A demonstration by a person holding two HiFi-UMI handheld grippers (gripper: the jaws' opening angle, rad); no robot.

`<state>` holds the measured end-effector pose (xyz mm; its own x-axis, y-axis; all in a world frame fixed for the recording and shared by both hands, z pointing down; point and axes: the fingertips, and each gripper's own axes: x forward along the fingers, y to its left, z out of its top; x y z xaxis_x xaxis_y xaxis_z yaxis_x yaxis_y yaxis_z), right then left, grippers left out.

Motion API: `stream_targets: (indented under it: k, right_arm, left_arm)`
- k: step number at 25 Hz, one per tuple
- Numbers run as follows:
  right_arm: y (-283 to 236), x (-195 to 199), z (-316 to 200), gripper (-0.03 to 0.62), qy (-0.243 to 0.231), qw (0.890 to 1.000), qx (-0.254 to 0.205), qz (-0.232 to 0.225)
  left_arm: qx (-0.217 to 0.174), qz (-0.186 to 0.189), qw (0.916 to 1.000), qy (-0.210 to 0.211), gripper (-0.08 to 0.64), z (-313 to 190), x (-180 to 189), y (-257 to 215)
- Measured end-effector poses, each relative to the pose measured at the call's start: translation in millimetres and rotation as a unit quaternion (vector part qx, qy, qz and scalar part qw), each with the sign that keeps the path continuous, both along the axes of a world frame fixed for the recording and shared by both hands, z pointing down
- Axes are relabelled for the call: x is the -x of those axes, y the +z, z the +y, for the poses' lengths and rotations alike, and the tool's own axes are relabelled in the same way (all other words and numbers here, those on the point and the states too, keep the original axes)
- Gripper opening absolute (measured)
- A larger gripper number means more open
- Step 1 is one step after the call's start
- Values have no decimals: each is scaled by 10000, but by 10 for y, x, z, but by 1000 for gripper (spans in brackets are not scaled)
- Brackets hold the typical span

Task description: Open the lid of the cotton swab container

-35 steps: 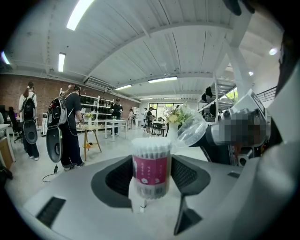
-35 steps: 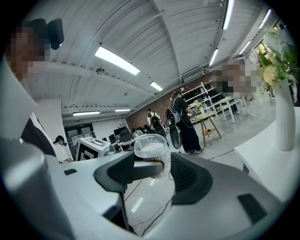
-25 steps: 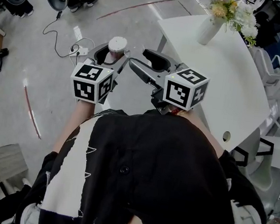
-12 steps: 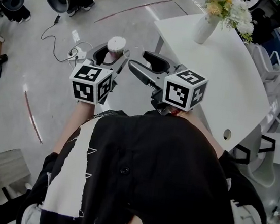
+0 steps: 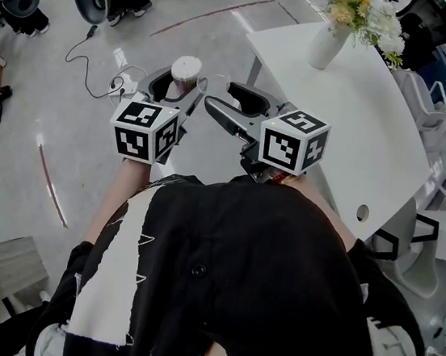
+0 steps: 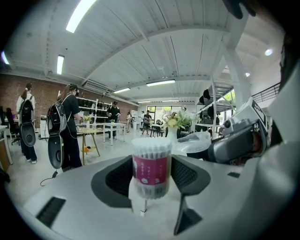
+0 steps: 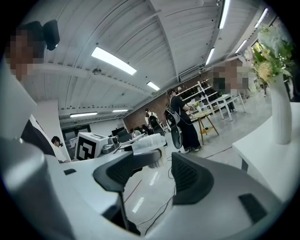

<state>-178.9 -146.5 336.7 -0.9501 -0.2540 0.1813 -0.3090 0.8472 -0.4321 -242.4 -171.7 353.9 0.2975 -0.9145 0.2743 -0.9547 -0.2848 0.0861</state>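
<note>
The cotton swab container (image 6: 151,168) is a clear tube with a pink label and white swab tips at its top. It stands upright between the pads of my left gripper (image 6: 151,183), which is shut on it. In the head view the container (image 5: 185,73) is held in the air over the floor, in front of the person's chest. My right gripper (image 5: 233,104) is just to its right with its jaws open and nothing between them. In the right gripper view the container (image 7: 151,146) shows past the left jaw of my right gripper (image 7: 161,174).
A white table (image 5: 360,126) stands to the right with a vase of flowers (image 5: 333,34) at its far end. A cable and power strip (image 5: 120,80) lie on the floor. Several people stand at tables in the background (image 6: 70,126).
Both grippers and the container have stayed almost still; only the head view has shifted slightly.
</note>
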Motion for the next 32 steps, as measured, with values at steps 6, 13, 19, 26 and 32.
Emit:
stream_targets:
  k: [6,13,19,26,32]
  right_arm:
    - [55,25,-9,261,-15,10000,48,28]
    - [66,18,70,266,-31,10000,76,-33]
    - [82,12,132,274,-73,9999,118,-24]
    - [86,-18,128,282,-132,9997,222,-36]
    - [45,-166,94,283,-135,9996,252,-20]
  left_arm:
    - [-49,-58,10000,10,261,-20,17,-16]
    - [-144,-92,9998,68,261,41,-22,-44]
    - [-181,-129,9996,156,261,92,-75,-80]
    - [-119,-212,9995,222,261,93,-133,-92]
    - [-141,-224,9995,160,261,66,-266,-148]
